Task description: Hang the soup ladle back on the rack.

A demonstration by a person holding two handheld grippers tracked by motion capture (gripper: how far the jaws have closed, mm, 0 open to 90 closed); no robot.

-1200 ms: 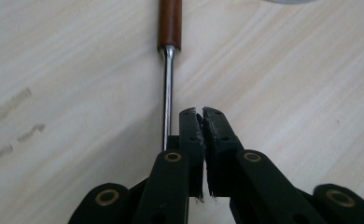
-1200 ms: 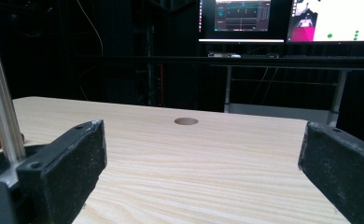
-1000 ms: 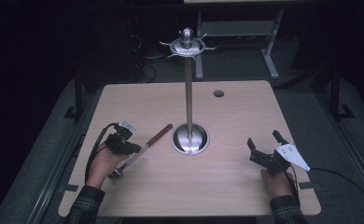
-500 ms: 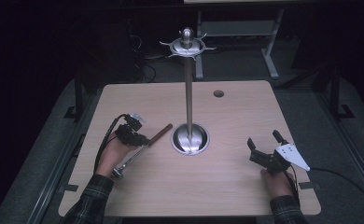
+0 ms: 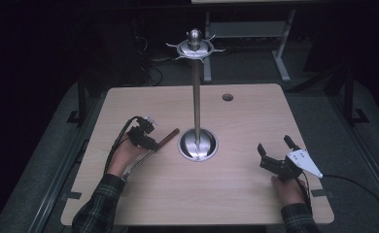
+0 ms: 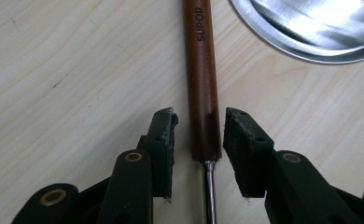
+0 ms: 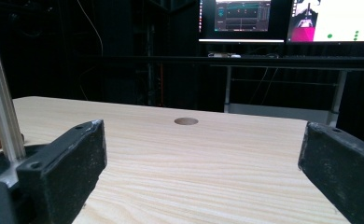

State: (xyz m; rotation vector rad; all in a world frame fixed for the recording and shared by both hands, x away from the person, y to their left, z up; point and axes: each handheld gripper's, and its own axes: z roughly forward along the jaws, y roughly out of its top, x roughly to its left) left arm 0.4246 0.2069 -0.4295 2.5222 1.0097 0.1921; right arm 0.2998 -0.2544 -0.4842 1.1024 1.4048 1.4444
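Observation:
A utensil with a brown wooden handle [image 6: 202, 70] marked SUPOR and a thin metal shaft [image 6: 209, 191] lies flat on the table, its handle end [image 5: 169, 137] close to the stand's round base [image 5: 198, 144]. My left gripper [image 6: 199, 114] points down over it, one jaw on each side of the handle's lower end. The jaws have just been opening, and a narrow gap shows on both sides, so the pads do not press on it. In the high view the left gripper [image 5: 146, 138] sits left of the base. My right gripper [image 5: 274, 143] rests open and empty at the right.
The steel stand has a tall pole [image 5: 196, 97] and a hooked crown [image 5: 194, 47] on top. A round cable hole [image 5: 228, 97] lies at the table's far right. Monitors [image 7: 292, 21] and desk frames stand beyond the far edge. The wooden tabletop [image 5: 236, 194] lies bare at the front.
My left hand has slid up and right along the utensil toward the stand, and its jaws have spread around the handle. The utensil and my right gripper have stayed still.

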